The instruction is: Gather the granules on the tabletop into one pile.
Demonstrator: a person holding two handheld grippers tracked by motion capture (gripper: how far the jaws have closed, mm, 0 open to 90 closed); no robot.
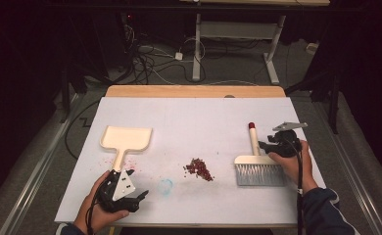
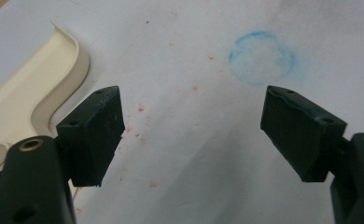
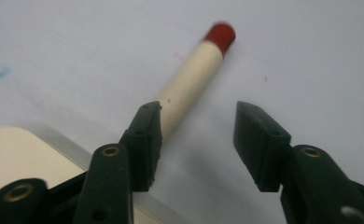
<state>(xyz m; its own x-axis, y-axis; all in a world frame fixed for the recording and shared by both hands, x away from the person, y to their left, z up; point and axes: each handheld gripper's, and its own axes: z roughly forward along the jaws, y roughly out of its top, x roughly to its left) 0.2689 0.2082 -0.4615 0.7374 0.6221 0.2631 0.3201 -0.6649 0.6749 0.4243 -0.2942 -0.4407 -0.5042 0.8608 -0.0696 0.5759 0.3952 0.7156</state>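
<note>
One bare dustpan (image 1: 128,138), crumbs (image 1: 199,169) outside.

Dim room, grey floor (image 1: 238,73), tangled cables (image 1: 145,58), white desk frame (image 1: 238,29)

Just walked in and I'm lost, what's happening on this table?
A person is set up to sweep a small pile of red crumbs on a white table. The right claw is open beside the brush handle, not gripping it. The left claw is also open and holds nothing, next to the handle of the cream dustpan. Both tools lie flat on the table, with the crumbs between them.
</note>
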